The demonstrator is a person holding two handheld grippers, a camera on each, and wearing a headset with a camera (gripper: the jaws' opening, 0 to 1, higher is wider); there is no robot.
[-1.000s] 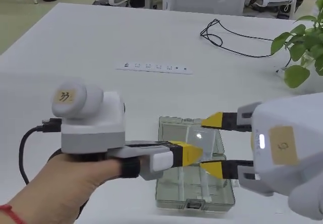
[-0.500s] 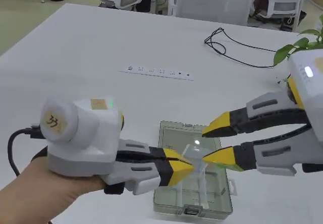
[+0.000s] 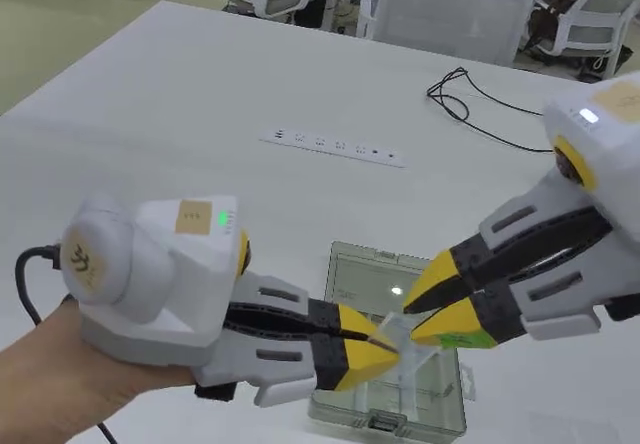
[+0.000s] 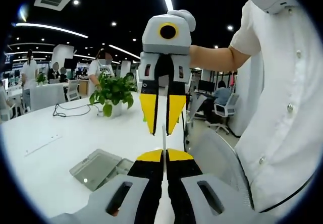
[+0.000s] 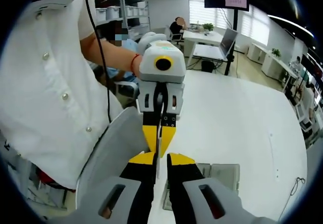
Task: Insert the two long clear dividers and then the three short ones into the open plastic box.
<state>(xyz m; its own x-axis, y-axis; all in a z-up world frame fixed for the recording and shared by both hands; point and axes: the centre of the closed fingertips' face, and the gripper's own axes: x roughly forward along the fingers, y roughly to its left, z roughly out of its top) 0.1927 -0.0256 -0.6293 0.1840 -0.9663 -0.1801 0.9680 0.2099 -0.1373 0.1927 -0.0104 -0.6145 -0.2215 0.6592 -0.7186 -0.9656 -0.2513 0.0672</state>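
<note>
One light, stiff, likely slippery divider [image 3: 415, 354] over the box [image 3: 352, 269] at six o'clock: left gripper [image 3: 385, 349] clenches its edge; right gripper [image 3: 412, 320] straddles it, jaws parted.

My left tool [image 3: 392, 349] has its jaws pressed together on the edge of a clear divider [image 3: 418, 356]. My left hand [image 3: 70, 389] is wrapped under the tool's body, with the forearm running back behind it. My right tool [image 3: 410, 324] points straight at the left one, nearly tip to tip. Its jaws are a narrow gap apart, and the divider's edge stands between them, touching neither as far as I can tell. From the left tool, the right one sits directly ahead, just above its tips, with my right forearm [image 4: 214, 57] reaching in from a short white sleeve [image 4: 252, 32].
</note>
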